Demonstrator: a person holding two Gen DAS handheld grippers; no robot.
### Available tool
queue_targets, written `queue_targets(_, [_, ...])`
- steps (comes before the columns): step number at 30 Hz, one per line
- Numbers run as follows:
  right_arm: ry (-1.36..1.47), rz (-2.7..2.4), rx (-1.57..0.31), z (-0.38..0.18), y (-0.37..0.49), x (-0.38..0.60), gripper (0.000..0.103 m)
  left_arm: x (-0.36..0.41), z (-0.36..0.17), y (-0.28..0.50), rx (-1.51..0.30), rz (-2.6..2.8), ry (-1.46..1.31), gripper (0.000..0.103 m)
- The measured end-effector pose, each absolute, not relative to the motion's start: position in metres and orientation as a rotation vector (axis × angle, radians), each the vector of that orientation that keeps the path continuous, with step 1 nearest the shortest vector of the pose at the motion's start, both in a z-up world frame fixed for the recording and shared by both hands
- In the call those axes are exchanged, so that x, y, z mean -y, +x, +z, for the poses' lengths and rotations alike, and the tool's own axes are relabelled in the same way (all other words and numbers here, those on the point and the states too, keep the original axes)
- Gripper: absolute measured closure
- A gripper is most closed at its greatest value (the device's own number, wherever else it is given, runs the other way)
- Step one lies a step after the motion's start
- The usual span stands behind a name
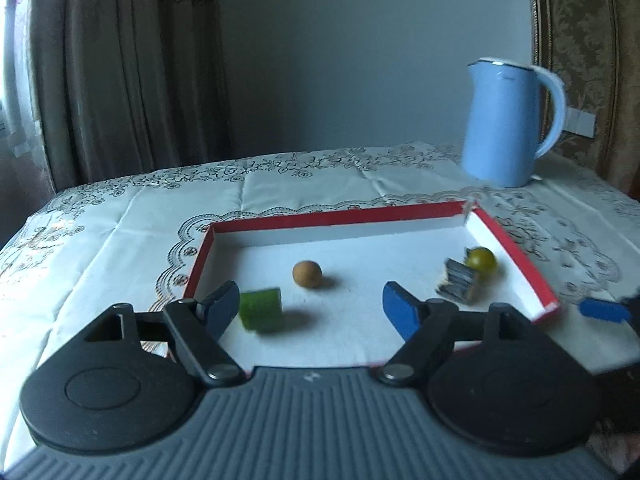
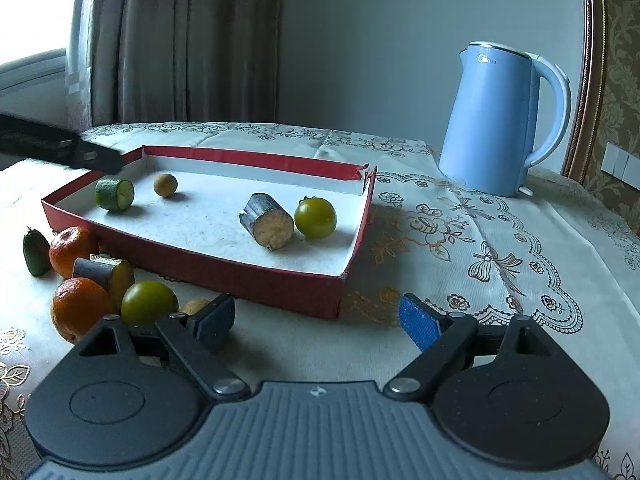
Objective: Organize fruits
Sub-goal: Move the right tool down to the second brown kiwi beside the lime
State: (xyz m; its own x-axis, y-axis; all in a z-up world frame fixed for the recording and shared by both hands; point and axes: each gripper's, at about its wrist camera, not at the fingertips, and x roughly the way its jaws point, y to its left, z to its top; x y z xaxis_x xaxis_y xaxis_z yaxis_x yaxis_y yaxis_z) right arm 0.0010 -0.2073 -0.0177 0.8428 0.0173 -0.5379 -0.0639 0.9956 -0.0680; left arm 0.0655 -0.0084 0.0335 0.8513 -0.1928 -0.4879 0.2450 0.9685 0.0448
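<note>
Nearest to the right camera, the right gripper point(image 2: 318, 320) hangs with jaws released and nothing between them, above the embroidered cream tablecloth point(image 2: 480, 248). Just to its left lies the waiting pile: two orange mandarins point(image 2: 78, 306), a round green tomato point(image 2: 149, 302), a dark cane piece with yellow cut end point(image 2: 105, 274), a small dark green fruit point(image 2: 35, 252), and a small brown fruit partly hidden behind the finger.

Further away stands the shallow red cardboard tray with white floor point(image 2: 200, 276). Inside it are a green cucumber piece point(image 2: 115, 194), a small round brown longan point(image 2: 165, 185), a grey cane stub point(image 2: 267, 220) and a second green tomato point(image 2: 315, 217), which seem to touch.

The left gripper point(image 1: 310, 306) is also spread wide and empty, over the near edge of the tray, the cucumber piece just beside its left finger. Behind stands a light blue electric kettle point(image 2: 494, 120).

Risk, in my judgement: round fruits can roll away when nudged, and the pile is crowded, so a finger may push a neighbour towards the table edge.
</note>
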Motion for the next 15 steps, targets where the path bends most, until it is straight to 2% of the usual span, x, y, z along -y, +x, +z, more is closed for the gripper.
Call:
queue_targets(5, [-0.079, 0.043, -0.566, -0.018, 0.000, 0.208, 0.013, -0.010, 0.029, 0.023, -0.502, -0.259, 0.063, 0.020])
queue_targets(15, [-0.084, 0.038, -0.569, -0.018, 0.000, 0.208, 0.013, -0.042, -0.010, -0.008, -0.603, -0.213, 0.034, 0.018])
